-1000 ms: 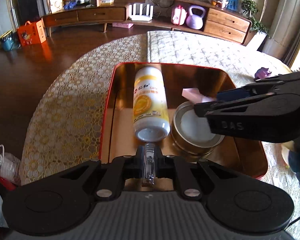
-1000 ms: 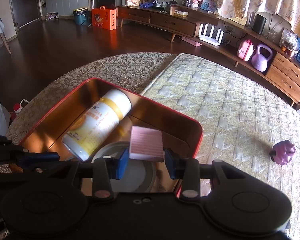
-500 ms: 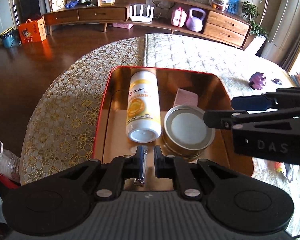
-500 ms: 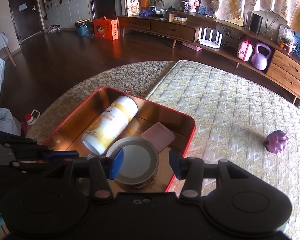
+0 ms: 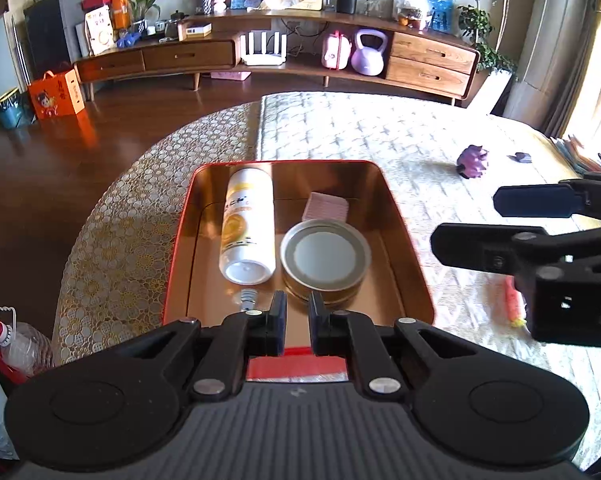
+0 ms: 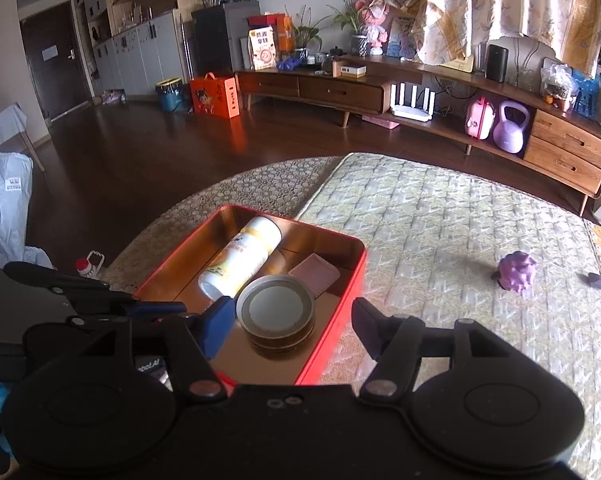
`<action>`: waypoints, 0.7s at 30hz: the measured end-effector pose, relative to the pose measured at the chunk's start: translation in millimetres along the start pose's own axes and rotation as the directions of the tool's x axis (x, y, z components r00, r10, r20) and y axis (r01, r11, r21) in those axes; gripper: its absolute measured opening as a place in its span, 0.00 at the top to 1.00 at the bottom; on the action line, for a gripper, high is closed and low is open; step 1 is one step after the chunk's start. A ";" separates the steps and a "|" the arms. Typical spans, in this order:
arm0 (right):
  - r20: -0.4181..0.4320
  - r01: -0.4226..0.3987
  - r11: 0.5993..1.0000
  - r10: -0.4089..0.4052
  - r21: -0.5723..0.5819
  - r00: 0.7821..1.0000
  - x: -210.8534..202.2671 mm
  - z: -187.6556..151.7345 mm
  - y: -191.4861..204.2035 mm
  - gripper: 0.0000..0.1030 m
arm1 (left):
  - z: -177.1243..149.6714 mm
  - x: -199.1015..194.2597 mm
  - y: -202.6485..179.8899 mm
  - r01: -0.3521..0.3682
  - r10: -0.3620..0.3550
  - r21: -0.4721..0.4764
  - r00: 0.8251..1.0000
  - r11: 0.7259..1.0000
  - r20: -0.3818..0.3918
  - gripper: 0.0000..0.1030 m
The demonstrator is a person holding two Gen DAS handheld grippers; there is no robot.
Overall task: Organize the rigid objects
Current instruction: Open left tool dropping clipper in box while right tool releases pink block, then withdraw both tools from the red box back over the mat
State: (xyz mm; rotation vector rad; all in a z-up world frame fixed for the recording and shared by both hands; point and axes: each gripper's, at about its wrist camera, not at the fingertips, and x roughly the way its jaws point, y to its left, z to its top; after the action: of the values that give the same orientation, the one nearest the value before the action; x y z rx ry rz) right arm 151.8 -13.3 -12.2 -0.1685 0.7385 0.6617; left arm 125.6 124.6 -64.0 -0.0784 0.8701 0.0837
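**Both grippers above the red tin**

Red tin [image 5: 180, 240] ahead of both sets of fingers holds a white bottle [image 5: 246, 226], round can [image 5: 325, 256] and pink card [image 5: 327, 207]. Right gripper [image 6: 292, 320] – spread, just widening, nothing between. Left gripper [image 5: 297, 312] – near-closed, empty.

a home's living room: a long brown wooden cabinet with drawers [image 6: 380, 84], flowery curtains [image 6: 500, 4], potted green plants [image 6: 348, 24], and a dark wooden floor [image 6: 148, 160].
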 end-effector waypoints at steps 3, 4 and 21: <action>0.018 0.001 1.000 -0.002 0.012 1.000 -17.9 -7.8 -3.5 0.34 | -3.7 -10.0 -9.3 -0.003 0.003 0.013 1.000 1.000 0.008 0.90; 0.022 0.002 1.000 -0.003 0.014 1.000 -23.3 -11.0 -4.6 0.34 | -5.2 -13.3 -12.5 -0.002 0.002 0.016 1.000 1.000 0.010 0.90; 0.076 0.069 0.996 -0.074 0.064 0.994 -117.1 -85.4 -41.6 0.16 | -33.3 -53.8 -73.7 0.062 -0.064 0.050 0.997 0.997 0.047 0.89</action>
State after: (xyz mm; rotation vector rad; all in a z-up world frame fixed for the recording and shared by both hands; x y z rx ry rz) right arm 64.5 -135.6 0.0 -0.1111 0.6734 0.5735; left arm 73.6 45.7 -41.6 -0.0578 0.8198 0.0050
